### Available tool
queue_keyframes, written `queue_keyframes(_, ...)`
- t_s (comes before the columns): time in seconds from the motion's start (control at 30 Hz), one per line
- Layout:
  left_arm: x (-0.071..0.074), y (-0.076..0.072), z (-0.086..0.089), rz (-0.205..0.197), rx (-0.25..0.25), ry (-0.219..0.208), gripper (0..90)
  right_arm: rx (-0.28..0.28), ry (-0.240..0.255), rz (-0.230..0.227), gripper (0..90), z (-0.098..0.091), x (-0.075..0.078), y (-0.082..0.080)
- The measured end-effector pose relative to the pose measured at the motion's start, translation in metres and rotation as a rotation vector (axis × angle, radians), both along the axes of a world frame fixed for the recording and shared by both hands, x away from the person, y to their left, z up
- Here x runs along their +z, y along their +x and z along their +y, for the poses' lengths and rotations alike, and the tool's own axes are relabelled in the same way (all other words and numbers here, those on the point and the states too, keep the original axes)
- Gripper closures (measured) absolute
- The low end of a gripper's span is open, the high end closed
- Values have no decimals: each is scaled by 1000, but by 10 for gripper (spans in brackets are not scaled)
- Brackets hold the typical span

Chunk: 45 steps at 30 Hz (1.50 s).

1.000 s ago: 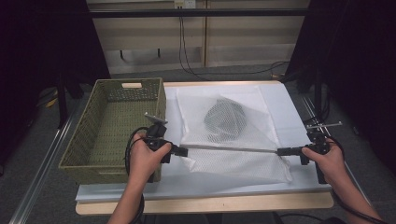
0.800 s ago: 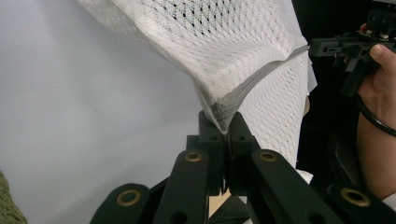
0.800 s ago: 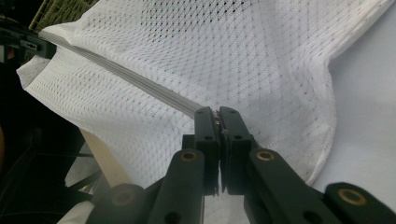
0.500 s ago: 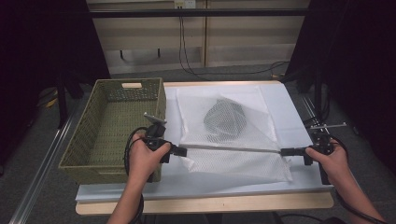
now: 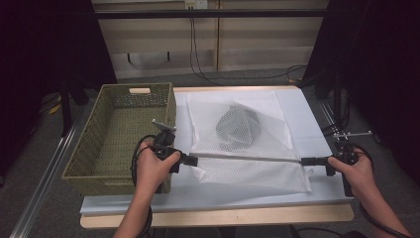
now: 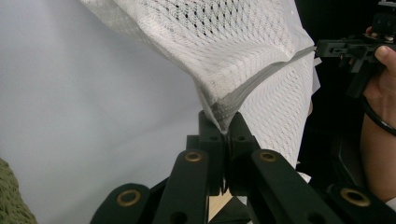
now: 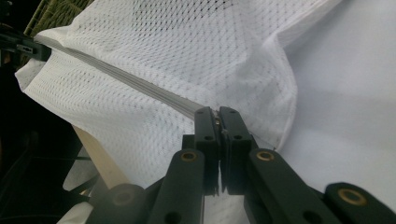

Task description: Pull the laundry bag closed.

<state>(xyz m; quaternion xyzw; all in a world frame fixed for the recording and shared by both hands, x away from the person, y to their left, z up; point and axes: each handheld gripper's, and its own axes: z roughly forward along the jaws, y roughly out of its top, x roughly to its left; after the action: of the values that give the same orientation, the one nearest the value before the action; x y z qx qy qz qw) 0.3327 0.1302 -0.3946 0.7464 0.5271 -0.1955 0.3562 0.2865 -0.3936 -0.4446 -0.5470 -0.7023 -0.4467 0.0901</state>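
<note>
L gripper (image 5: 194, 160) and R gripper (image 5: 303, 160) both pinched on the grey zipper edge of the white mesh laundry bag (image 5: 247, 134), pulled taut between them. Bag lies on the white table sheet (image 5: 307, 119), just beside the green woven basket (image 5: 119, 134); bare sheet on the side away from basket.

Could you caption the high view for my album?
Two handheld grippers, left gripper and right gripper, stretch a mesh bag's zipper edge taut.
</note>
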Motion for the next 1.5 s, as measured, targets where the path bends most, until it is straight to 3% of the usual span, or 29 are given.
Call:
queue_keyframes(1.27, 5, -1, 0, -8, 9, 15, 881, -26, 2, 8, 878, -13, 2, -5)
queue_keyframes(1.5, 5, -2, -1, -14, -9, 39, 878, -12, -46, 4, 877, -8, 0, -5)
